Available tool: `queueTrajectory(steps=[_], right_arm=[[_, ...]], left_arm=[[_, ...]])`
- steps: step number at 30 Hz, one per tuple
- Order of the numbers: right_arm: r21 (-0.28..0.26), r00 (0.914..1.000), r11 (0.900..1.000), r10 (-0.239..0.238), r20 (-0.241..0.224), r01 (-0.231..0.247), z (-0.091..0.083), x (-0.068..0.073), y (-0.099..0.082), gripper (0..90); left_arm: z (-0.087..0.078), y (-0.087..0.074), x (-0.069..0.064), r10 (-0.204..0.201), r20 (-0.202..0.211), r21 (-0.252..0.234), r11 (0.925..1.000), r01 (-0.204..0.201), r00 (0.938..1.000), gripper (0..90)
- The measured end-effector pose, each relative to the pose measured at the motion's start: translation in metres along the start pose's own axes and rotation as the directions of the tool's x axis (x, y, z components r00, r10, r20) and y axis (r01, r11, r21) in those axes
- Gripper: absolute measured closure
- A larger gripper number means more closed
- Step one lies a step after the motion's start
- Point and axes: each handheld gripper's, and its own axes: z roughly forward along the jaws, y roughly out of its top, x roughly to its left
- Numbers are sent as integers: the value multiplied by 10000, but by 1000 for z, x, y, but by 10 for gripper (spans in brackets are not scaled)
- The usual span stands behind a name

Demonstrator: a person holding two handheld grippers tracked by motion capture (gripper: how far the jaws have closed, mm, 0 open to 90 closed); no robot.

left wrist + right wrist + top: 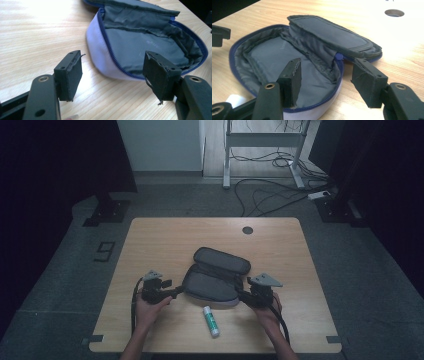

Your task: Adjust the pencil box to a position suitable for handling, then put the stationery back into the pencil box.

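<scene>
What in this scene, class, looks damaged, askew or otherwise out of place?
The pads on both grippers look worn: frayed, peeling edges show on the left gripper's pads and the right gripper's pads. The pencil case lies unzipped and empty, while the glue stick lies outside it on the table.

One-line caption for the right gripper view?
Open right gripper straddling the blue-zipped rim of an unzipped grey fabric pouch.

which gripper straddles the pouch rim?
The right gripper: one of its jaws sits over the open pouch lining, the other outside. The left gripper faces the pouch's end, both jaws short of it.
</scene>
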Motion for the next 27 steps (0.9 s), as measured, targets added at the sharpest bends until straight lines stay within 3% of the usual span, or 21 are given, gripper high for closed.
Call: queueTrajectory(steps=[15, 27], right_arm=[[20, 9938, 9988, -479, -999, 483, -9, 30, -2, 405], [139, 9792, 9948, -966, -1786, 1006, -13, 61, -7, 407]], left_arm=[[-6, -1, 3, 78, -131, -138, 9999, -80, 9999, 335], [-6, -1, 4, 105, -199, -119, 9999, -107, 9997, 336]])
